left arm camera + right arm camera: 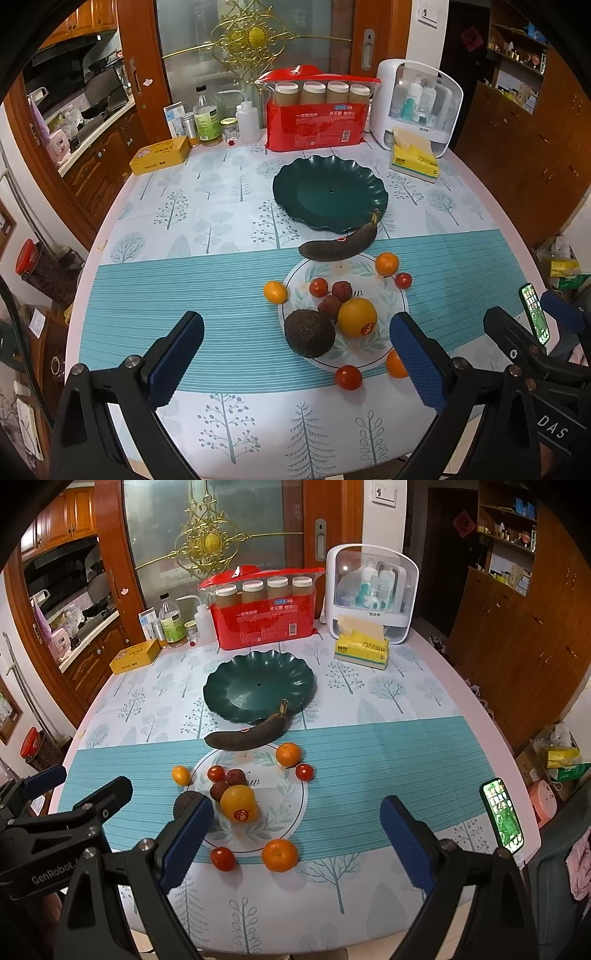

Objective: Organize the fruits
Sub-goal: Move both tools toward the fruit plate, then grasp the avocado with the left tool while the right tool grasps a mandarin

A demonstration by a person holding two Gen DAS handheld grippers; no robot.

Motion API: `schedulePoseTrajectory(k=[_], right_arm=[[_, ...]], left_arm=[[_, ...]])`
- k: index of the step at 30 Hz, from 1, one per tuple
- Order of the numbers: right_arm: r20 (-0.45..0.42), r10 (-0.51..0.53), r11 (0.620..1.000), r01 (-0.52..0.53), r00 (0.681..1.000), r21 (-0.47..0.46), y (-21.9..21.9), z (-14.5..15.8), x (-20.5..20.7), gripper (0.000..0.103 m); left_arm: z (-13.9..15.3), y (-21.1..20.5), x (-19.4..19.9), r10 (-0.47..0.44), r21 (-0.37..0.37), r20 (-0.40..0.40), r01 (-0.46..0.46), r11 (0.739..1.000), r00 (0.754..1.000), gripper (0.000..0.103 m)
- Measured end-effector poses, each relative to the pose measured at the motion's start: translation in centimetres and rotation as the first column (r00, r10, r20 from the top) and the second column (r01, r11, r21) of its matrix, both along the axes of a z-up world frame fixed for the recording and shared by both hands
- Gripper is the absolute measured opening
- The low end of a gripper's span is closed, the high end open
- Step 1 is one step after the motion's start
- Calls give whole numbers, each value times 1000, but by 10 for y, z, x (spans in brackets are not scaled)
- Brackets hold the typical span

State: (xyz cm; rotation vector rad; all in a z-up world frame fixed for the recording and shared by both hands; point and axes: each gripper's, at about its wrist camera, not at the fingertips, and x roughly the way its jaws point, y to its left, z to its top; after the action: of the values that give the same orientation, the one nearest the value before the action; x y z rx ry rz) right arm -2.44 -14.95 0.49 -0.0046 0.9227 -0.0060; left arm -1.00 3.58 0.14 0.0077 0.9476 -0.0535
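Legibly, "GenRobot" on left gripper (pixel 74 794).

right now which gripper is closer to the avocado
Left. The avocado lies just ahead of the left gripper, between its open fingers. The right gripper is off to the avocado's right, with only its left finger near it.

Pretty even indoor light from overhead, soft shadows, everything sharp, heavy fisheye bending with black corners, and the phone screen (pixel 502 814) glows bright.
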Motion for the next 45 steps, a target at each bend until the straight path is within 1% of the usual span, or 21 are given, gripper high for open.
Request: schedulePoseTrajectory(k=[5,9,12,17,24,30,34,37,41,45], right_arm=[[10,-9,1000,9,1000,1,2,0,-3,93],[9,-9,1000,9,1000,2,2,0,-4,93],[5,-13,1000,13,1000,7,3,-3,-5,93],[-29,-31,999,32,999,29,1,-19,-3,93],[-71,-45,998,48,996,49,-3,-38,-2,92],[-113,-49,996,57,992,69,-6,-56,4,89],[-157,-43,994,57,987,88,-7,-76,9,84],[-188,-35,994,54,982,97,-8,-90,13,83],[-237,-8,994,34,971,107,-7,-112,17,82],[-285,13,991,25,958,130,-7,-132,21,75]], left_arm=[[-1,0,0,-14,-4,3,14,1000,1000,100],[-3,0,2,-19,12,-8,19,1000,1000,100],[-5,0,2,-35,11,-12,35,999,999,100],[-10,2,3,-53,12,-12,53,999,999,100],[-24,2,12,-66,21,-57,68,997,996,100],[-47,-4,23,-99,80,-108,107,991,989,100],[-67,-2,29,-108,93,-150,123,988,983,100],[-80,1,33,-107,103,-165,125,987,980,100],[-98,8,39,-100,85,-198,119,989,975,100],[-116,13,48,-95,38,-249,108,993,964,100]])
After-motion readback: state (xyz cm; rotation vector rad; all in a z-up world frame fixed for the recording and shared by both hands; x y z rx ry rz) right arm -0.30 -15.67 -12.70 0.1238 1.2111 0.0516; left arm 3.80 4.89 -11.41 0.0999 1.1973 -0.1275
